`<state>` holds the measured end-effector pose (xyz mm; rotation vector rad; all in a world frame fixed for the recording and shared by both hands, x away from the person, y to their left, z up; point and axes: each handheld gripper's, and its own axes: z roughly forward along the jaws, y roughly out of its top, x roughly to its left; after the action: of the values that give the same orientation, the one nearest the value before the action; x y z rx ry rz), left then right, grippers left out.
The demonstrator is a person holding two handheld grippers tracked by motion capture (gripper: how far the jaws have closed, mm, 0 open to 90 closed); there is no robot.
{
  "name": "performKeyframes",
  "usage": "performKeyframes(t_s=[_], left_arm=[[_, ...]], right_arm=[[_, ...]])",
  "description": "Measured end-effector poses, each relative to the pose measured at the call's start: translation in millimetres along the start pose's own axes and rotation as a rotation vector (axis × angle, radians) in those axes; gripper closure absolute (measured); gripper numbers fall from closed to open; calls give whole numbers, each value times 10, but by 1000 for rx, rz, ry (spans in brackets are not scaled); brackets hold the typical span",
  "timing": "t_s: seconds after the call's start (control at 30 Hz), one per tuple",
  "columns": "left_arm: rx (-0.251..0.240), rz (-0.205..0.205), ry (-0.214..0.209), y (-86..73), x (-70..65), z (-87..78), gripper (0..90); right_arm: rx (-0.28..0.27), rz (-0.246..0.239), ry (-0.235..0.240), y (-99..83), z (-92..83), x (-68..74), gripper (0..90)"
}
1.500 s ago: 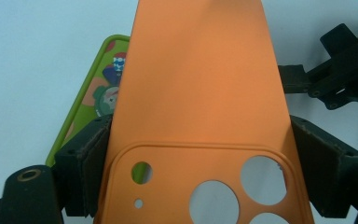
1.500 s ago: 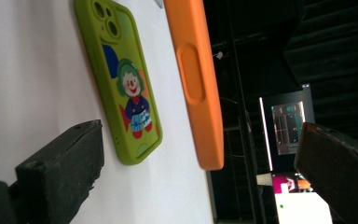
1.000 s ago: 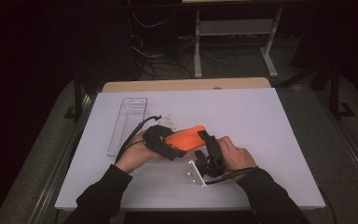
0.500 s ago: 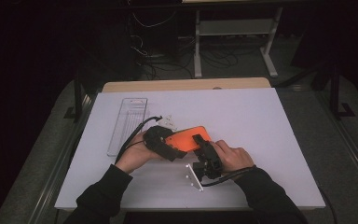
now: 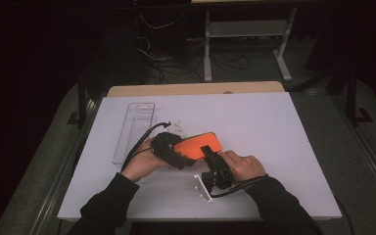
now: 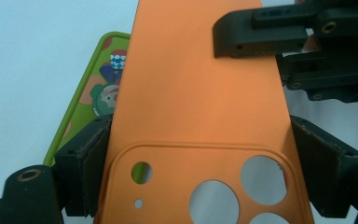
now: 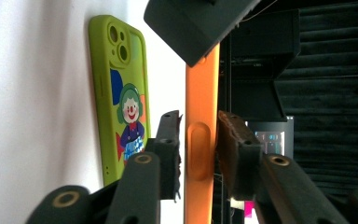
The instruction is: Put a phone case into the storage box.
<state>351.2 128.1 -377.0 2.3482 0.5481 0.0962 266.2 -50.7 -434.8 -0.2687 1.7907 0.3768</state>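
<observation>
An orange phone case (image 5: 198,144) is held flat just above the table between both hands. My left gripper (image 5: 169,147) is shut across its width near the camera cut-outs, a pad on each long side (image 6: 200,140). My right gripper (image 5: 210,156) has just been closing its jaws on the case's side edge, and both pads now press on the orange rim (image 7: 200,126). A green phone case (image 7: 121,93) with a clown picture lies on the white table below, partly hidden by the orange one (image 6: 98,88).
A clear plastic tray (image 5: 134,129) lies on the white table top (image 5: 274,127) to the left of my hands. A small pale scrap (image 5: 178,128) sits behind the left gripper. Dark floor, cables and a metal frame lie beyond the table.
The right gripper's jaws have come together on the edge of the orange case. Both hands have stayed in place, the left still holding the case.
</observation>
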Motion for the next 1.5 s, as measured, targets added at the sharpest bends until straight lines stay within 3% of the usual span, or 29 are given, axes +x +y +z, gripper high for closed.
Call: performKeyframes(t_s=[0.27,0.3,0.33,0.47,0.53,0.63,0.77,0.83,0.97,1.0,1.17,1.2,1.23,1.27,1.3,1.33,1.37,1.43,1.5], left_arm=[[2,-4,-5,3,6,-6,150],[-6,-23,-11,2,-2,-2,150],[-2,-9,-17,2,18,-10,149],[-30,-29,-16,5,-6,-14,148],[-21,-14,-15,6,6,-25,146],[-63,-36,-18,-8,-4,-17,140],[-87,-3,1,-13,-17,-28,134],[-106,-17,1,-10,-27,-32,103],[-98,9,-17,-4,0,-83,18],[-111,-4,-32,-2,-17,-82,0],[-113,29,-32,-4,-1,-159,0],[-127,7,-35,-11,-8,-159,0],[-105,35,-31,-15,19,-186,0],[-124,8,-35,-23,7,-184,0],[-109,28,-31,-29,29,-206,0],[-120,12,-37,-36,28,-210,0],[-116,22,-32,-41,44,-225,0],[-139,-10,-33,-53,42,-227,0],[-128,-2,-28,-64,65,-250,0]], right_arm=[[13,-23,-23,9,-4,14,760],[15,-25,-28,14,-3,16,773],[19,-27,-32,19,-5,13,788],[27,-14,-50,32,-11,4,814],[29,2,-46,30,-11,-2,817],[34,9,-52,24,-12,-7,818],[34,22,-45,14,-13,-27,823],[35,23,-56,8,-15,-13,823],[39,29,-58,1,-10,-15,822],[39,27,-57,-3,-9,-20,822],[42,33,-70,-35,6,-17,819],[44,40,-70,-47,7,-17,818],[47,43,-69,-60,7,-25,818],[53,51,-68,-75,4,-35,819],[59,63,-66,-89,2,-41,818],[66,69,-59,-104,-2,-57,818],[76,78,-58,-118,-8,-68,818],[81,100,-48,-150,-5,-86,817],[87,124,-41,-176,-7,-98,817]])
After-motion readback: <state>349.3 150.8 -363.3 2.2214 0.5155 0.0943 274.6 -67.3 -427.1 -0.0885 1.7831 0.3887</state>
